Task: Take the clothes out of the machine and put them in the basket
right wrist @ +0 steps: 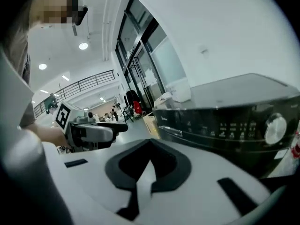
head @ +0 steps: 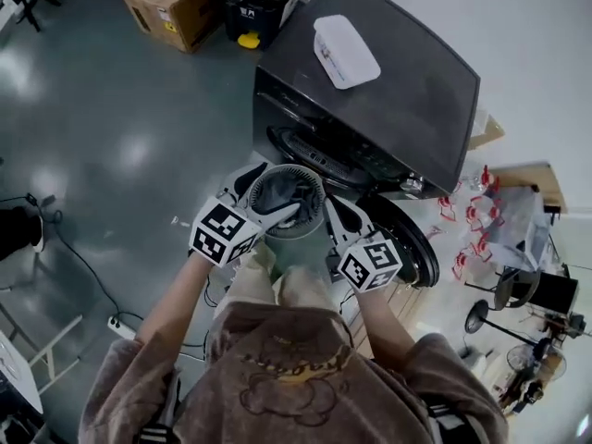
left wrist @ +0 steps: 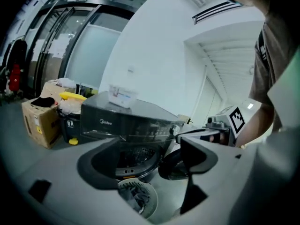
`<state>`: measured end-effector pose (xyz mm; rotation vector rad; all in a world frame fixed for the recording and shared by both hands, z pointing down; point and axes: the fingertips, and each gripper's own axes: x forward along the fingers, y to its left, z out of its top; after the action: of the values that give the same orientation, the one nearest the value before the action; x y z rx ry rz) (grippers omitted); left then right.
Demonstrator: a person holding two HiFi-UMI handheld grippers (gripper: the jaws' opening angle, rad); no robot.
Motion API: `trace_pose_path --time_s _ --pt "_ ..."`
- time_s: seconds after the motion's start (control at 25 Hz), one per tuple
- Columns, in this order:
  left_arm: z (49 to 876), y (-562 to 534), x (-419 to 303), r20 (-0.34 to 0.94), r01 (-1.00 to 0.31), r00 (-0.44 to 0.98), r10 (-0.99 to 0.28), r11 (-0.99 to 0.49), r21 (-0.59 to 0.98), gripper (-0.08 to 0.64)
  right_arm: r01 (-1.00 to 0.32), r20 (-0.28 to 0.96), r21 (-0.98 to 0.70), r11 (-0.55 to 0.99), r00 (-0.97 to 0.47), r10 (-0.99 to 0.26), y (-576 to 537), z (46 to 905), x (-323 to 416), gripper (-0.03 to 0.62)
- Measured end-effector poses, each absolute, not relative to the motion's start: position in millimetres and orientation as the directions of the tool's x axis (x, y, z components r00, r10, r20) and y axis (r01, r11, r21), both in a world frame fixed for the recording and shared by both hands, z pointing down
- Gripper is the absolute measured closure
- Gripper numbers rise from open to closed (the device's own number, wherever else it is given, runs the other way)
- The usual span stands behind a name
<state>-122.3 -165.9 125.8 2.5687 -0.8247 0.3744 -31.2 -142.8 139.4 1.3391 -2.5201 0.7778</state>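
A dark front-loading washing machine (head: 388, 91) (left wrist: 126, 121) (right wrist: 234, 121) stands with its round door (head: 412, 243) (left wrist: 171, 165) swung open to the right. The drum opening (left wrist: 136, 156) looks dark inside; I cannot tell what it holds. On the floor before it sits a round pale basket (head: 319, 197) (left wrist: 152, 196) with grey clothes (head: 277, 192) (left wrist: 136, 198) in it. My left gripper (head: 264, 197) (left wrist: 145, 172) hovers over the basket, open and empty. My right gripper (head: 335, 213) (right wrist: 143, 172) is beside the basket near the door, its jaws shut together on nothing.
A white box (head: 345, 51) (left wrist: 123, 96) lies on top of the machine. A cardboard box (head: 171, 7) (left wrist: 40, 121) and a black bin (head: 252, 17) (left wrist: 70, 123) stand to the machine's left. Red-and-white clutter (head: 472, 220) lies right of the door. A power strip (head: 120, 325) lies on the floor.
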Motion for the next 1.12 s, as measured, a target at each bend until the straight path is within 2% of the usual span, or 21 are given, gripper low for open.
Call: trace_pose_path --time_s 0.16,0.52,0.84,0.88,1.04,1.12 --pt "76.6 -170.0 -133.2 0.360 -0.599 0.791 -0.494 -0.746 0.292 0.150 -0.813 0.354 -0.331 0.478 -0.577 -0.736 -152.2 85.9 -38.9 0.595" --pt "-4.8 -179.3 -153.2 0.251 -0.585 0.808 -0.532 -0.772 0.248 0.150 -0.845 0.260 -0.251 0.473 -0.529 -0.808 -147.0 4.9 -31.4 0.594" --pt "-25.3 -196.9 -163.8 0.204 -0.603 0.797 -0.568 -0.752 0.265 0.150 -0.891 0.210 -0.217 0.400 -0.443 -0.872 -145.2 -28.8 -8.4 0.595" --pt "-28.0 -197.3 -164.1 0.187 -0.602 0.798 -0.573 -0.753 0.266 0.158 -0.895 0.204 -0.209 0.395 -0.435 -0.877 -145.9 -30.6 -5.0 0.594" --pt "-33.3 -194.8 -155.5 0.133 -0.582 0.812 -0.569 -0.766 0.275 0.264 -0.905 0.183 -0.193 0.379 -0.413 -0.892 -151.2 -31.6 10.6 0.594" --pt "-30.2 -194.1 -147.3 0.136 -0.588 0.807 -0.574 -0.765 0.262 0.350 -0.905 0.175 -0.192 0.379 -0.411 -0.895 -153.3 -30.3 17.6 0.595"
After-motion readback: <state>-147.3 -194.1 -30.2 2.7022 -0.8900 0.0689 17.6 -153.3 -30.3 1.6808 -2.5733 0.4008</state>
